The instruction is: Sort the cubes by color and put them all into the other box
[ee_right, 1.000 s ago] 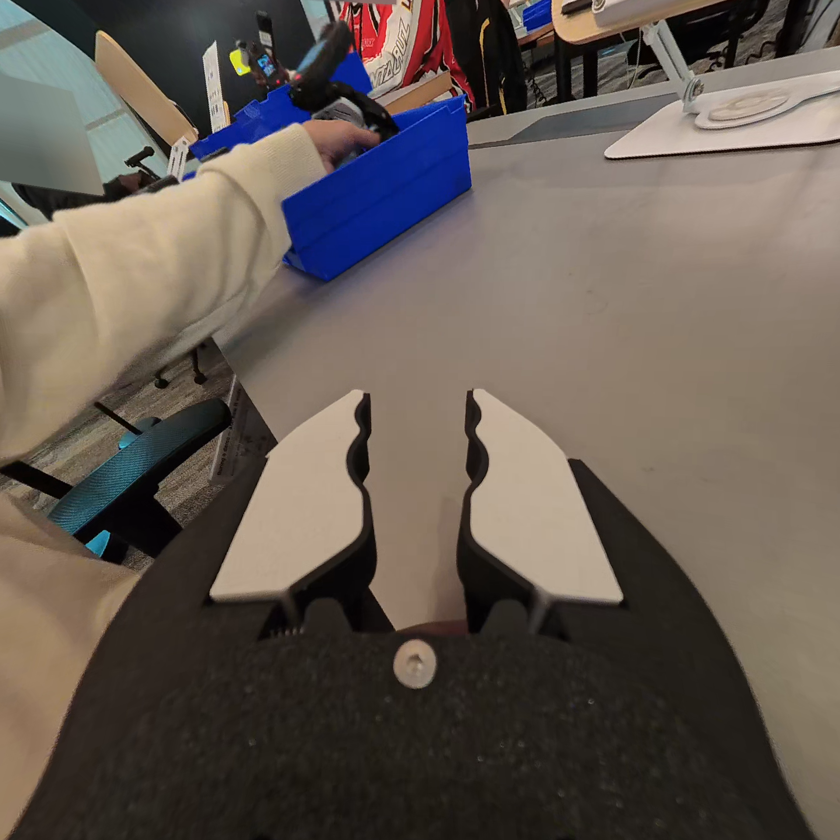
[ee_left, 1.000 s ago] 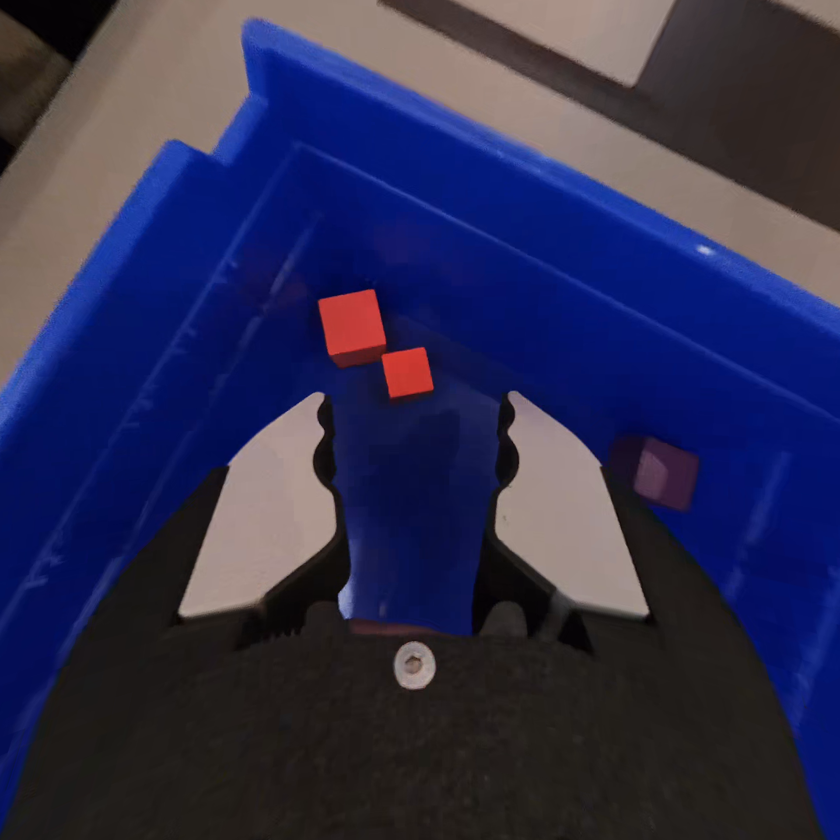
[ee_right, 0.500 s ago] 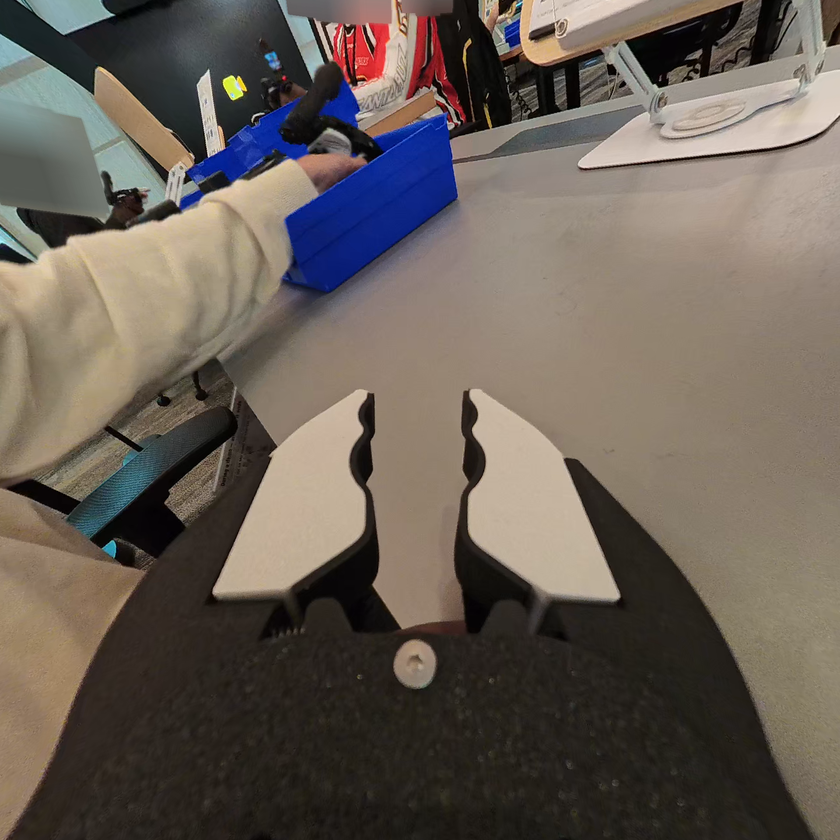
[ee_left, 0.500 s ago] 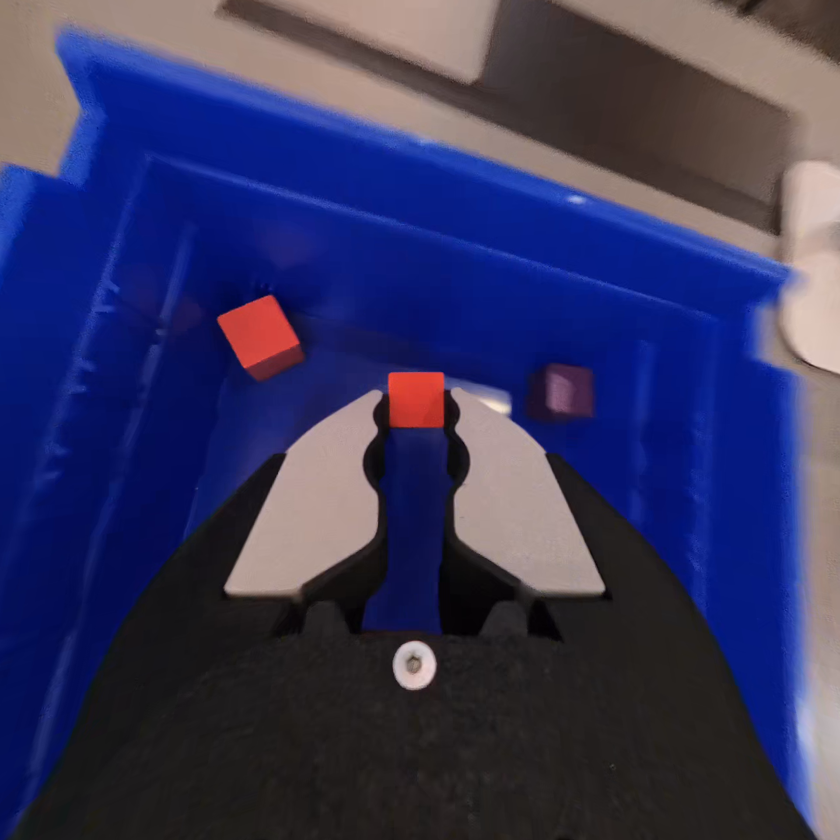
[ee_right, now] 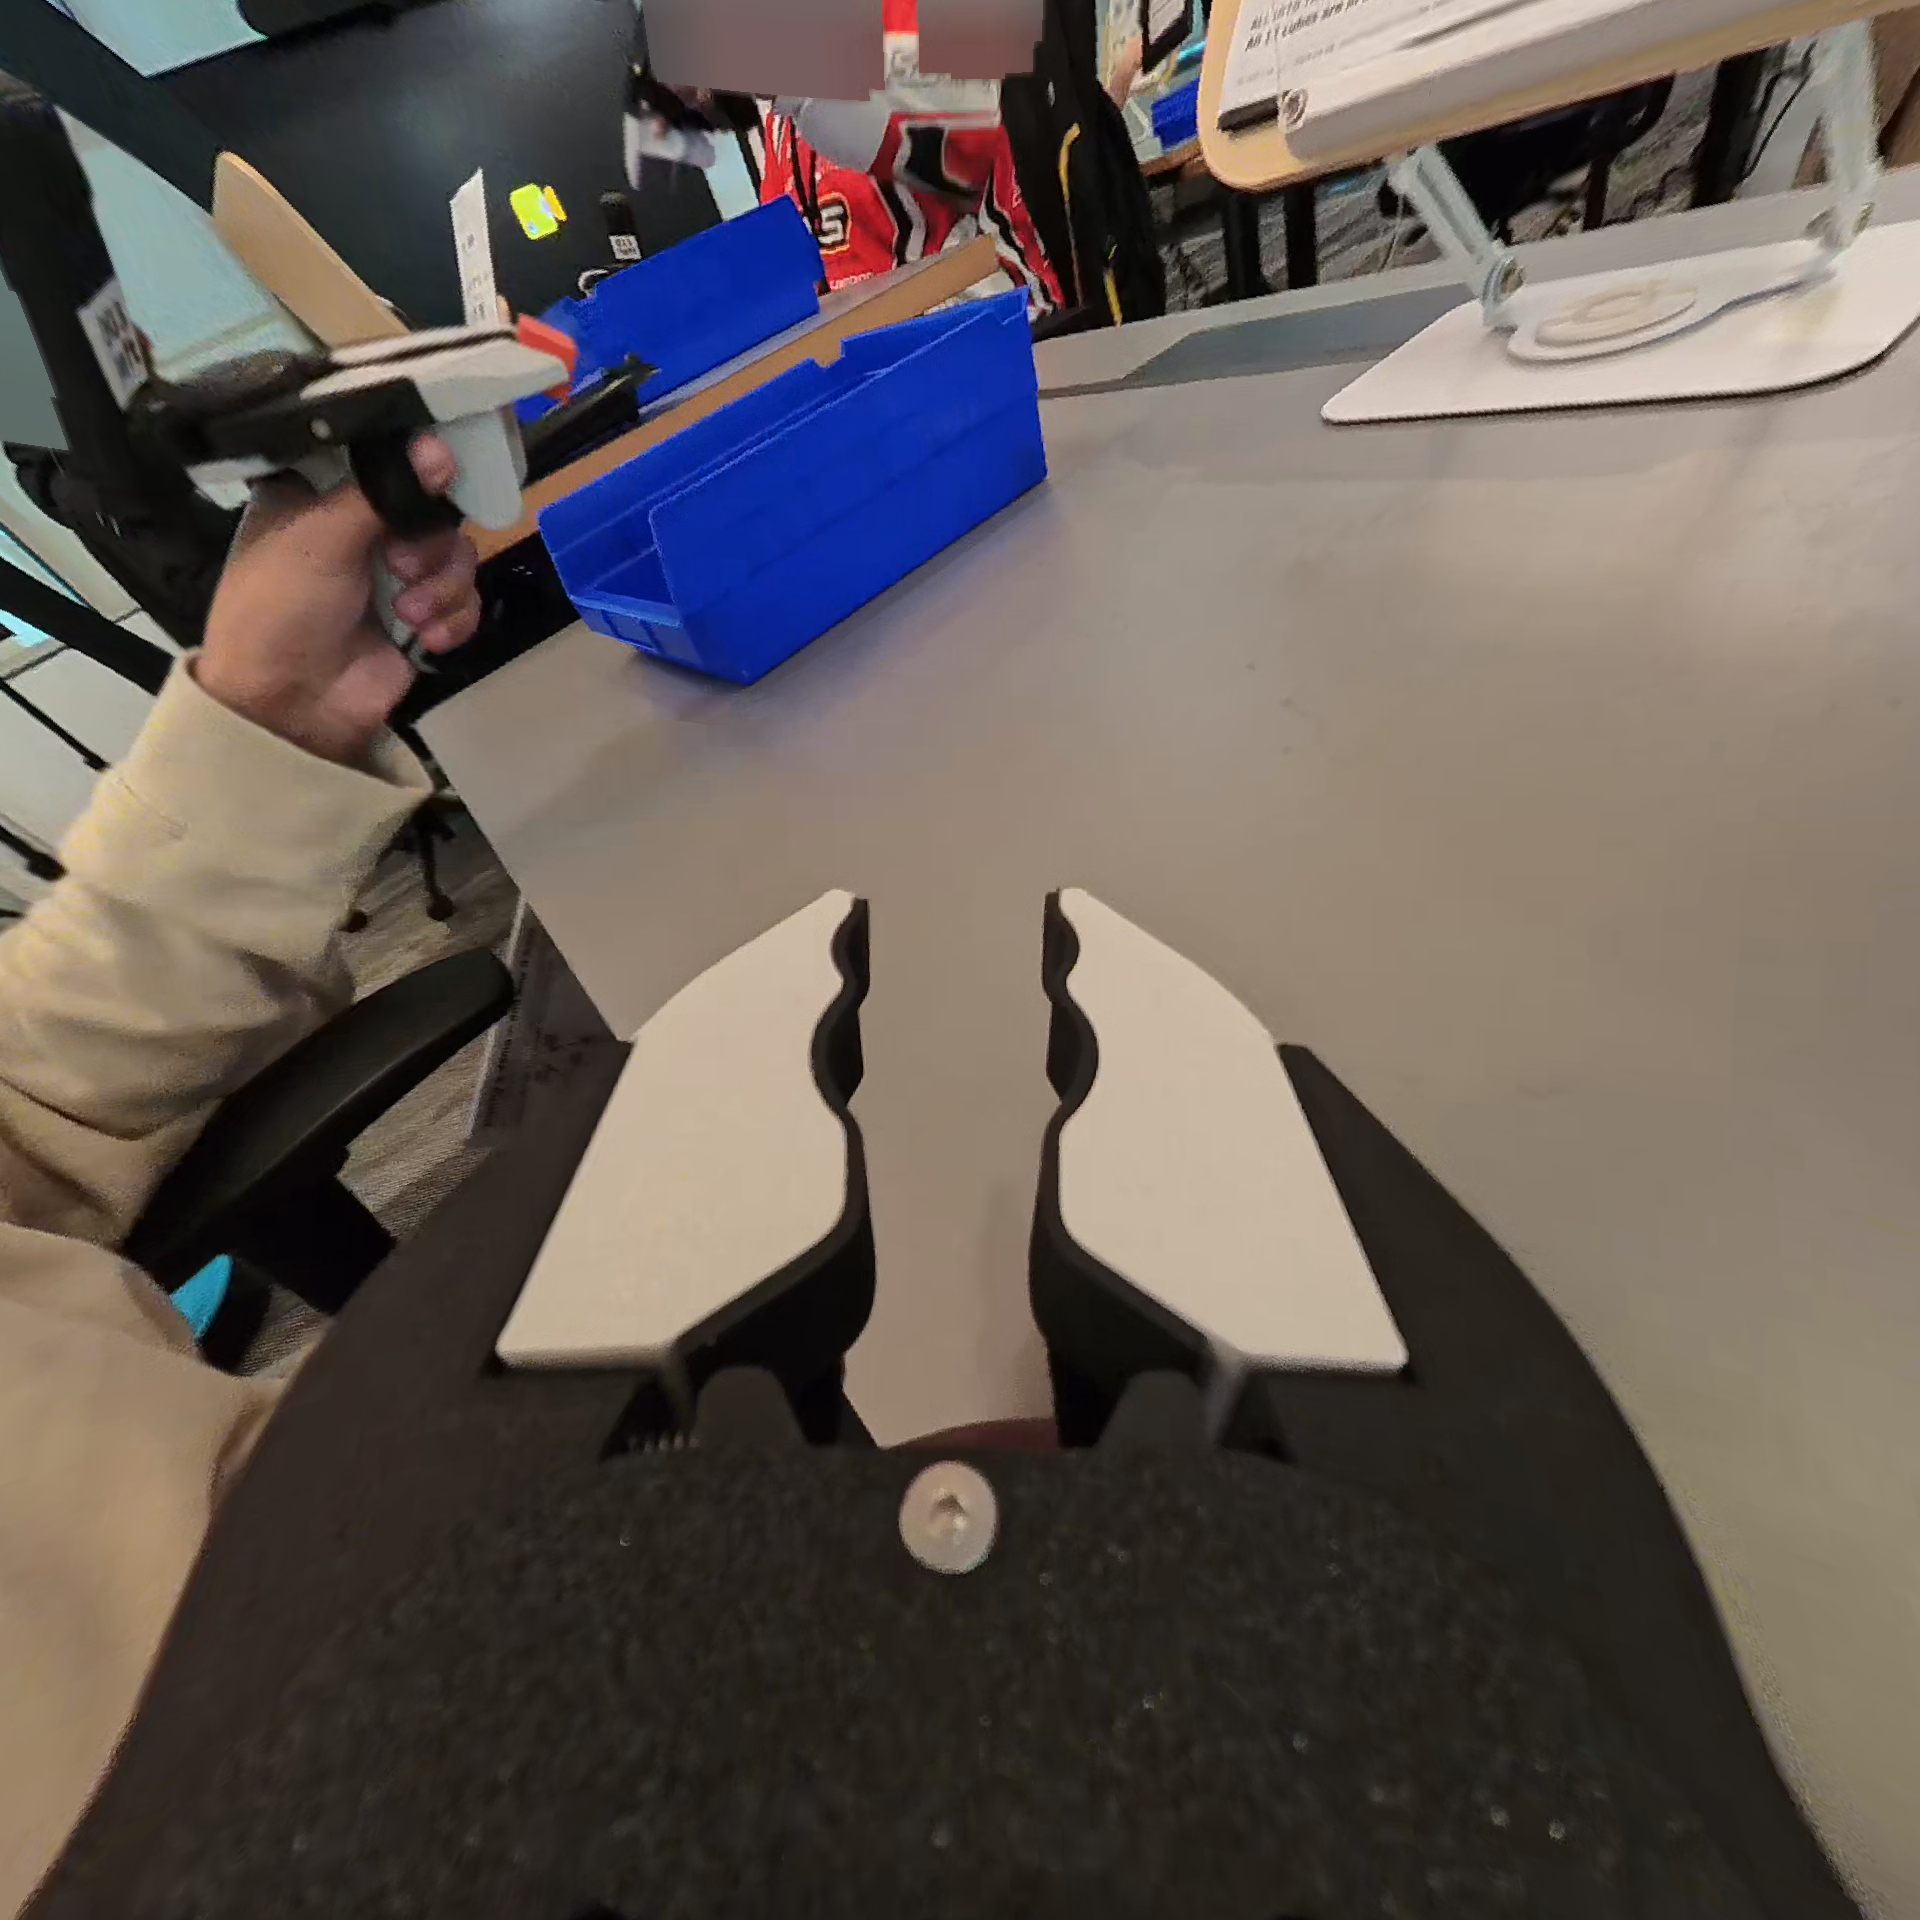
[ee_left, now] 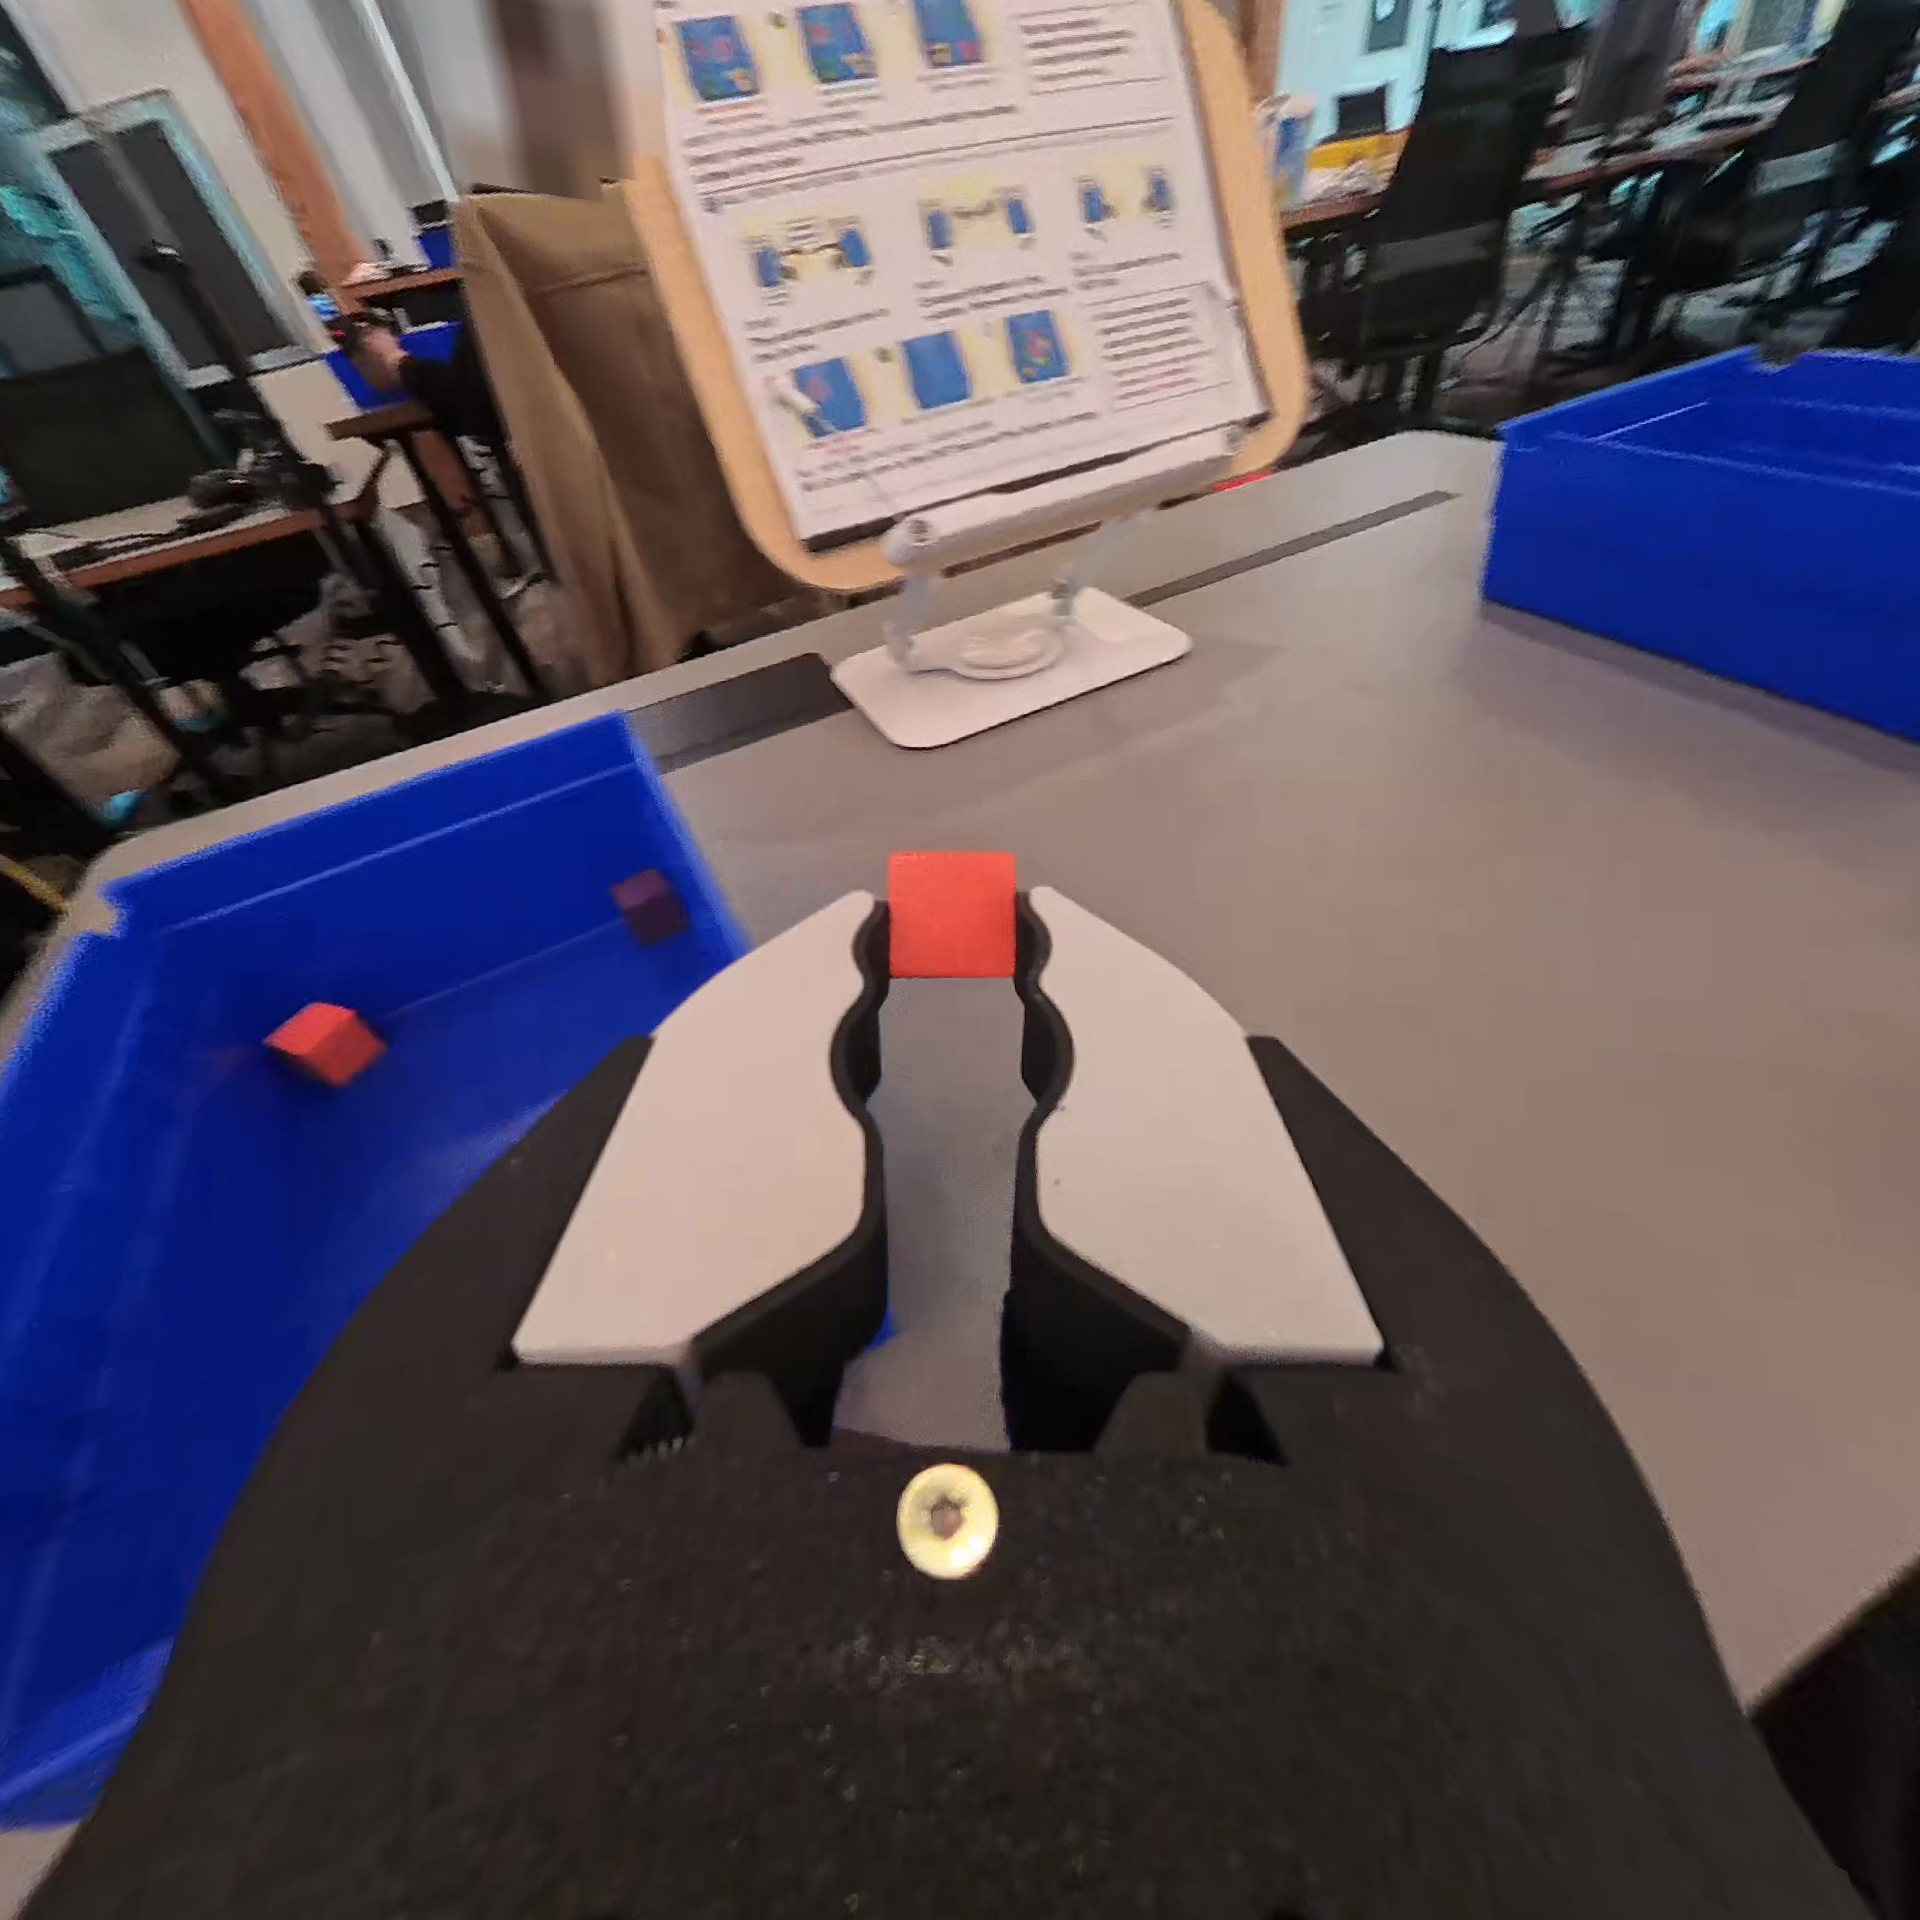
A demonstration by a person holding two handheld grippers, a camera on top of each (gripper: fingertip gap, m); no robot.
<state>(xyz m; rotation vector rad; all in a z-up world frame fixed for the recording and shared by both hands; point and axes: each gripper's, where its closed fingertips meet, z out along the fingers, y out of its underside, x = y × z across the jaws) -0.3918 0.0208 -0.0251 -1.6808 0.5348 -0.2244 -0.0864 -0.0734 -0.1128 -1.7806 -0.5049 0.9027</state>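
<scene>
My left gripper (ee_left: 950, 920) is shut on a red cube (ee_left: 950, 916) at its fingertips and holds it in the air above the grey table, to the right of the blue box (ee_left: 384, 831). In that box lie another red cube (ee_left: 322, 1042) and a purple cube (ee_left: 646, 904). A second blue box (ee_left: 1704, 540) stands at the far right. In the right wrist view my right gripper (ee_right: 954, 914) is open and empty over the table's near edge; the left gripper (ee_right: 520, 358) shows far left, held by a hand, with the red cube (ee_right: 544, 337), above the first blue box (ee_right: 810, 509).
A white stand (ee_left: 1013, 665) carrying an instruction sheet on a board stands at the table's back middle. A grey table (ee_right: 1351, 727) stretches between the boxes. An office chair (ee_right: 312, 1101) is off the table's left edge. Another blue box (ee_right: 707, 286) and people are behind. Spacing between my two grippers at the tips: around 35 cm.
My left gripper closed on the red cube inside the box, lifted it out and swung right, so it now looks across the table. The right gripper has barely moved.
</scene>
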